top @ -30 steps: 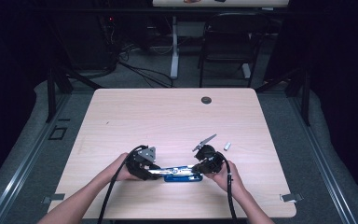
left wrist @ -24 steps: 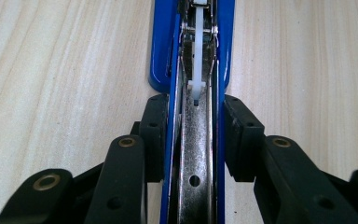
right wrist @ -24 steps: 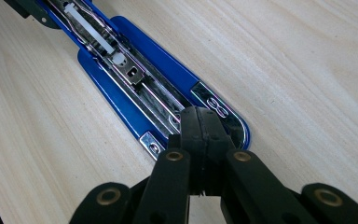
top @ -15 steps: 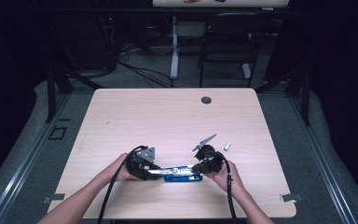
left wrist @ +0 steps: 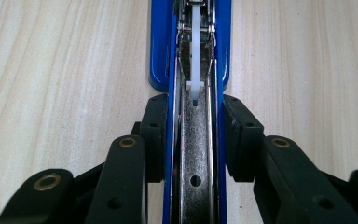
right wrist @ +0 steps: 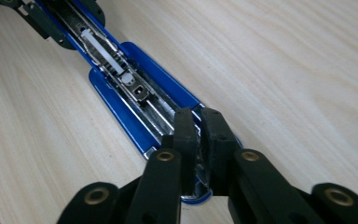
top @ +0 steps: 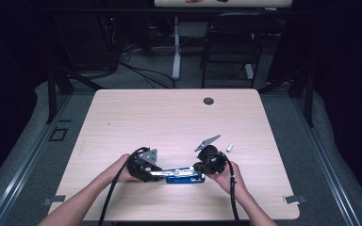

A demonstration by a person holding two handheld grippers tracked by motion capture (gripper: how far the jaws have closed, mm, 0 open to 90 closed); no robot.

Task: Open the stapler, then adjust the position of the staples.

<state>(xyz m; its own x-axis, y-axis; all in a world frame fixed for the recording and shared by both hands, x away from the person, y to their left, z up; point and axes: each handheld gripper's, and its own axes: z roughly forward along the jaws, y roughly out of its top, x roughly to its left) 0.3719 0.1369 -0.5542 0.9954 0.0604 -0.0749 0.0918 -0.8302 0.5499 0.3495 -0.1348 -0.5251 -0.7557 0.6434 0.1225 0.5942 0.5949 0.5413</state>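
No movement can be made out since the earlier frames: the desk (top: 169, 117) and both grippers are placed as before. The opened blue stapler (top: 185, 175) lies near the desk's front edge. It is clamped across its sides by the left gripper (left wrist: 193, 135). The right gripper (right wrist: 199, 135), fingers nearly together, is pinched on its end. If the grip there slips, the stapler could be twisted or snapped shut.

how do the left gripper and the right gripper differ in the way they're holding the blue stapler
The left gripper has its jaws spread around the blue stapler, one pad against each blue side; the right gripper has its jaws nearly together, pinching the metal part at the opposite end. In the high view, the left gripper comes in from the stapler's left end, the right gripper from its right. Both grip the same opened stapler, which lies on the wooden table.
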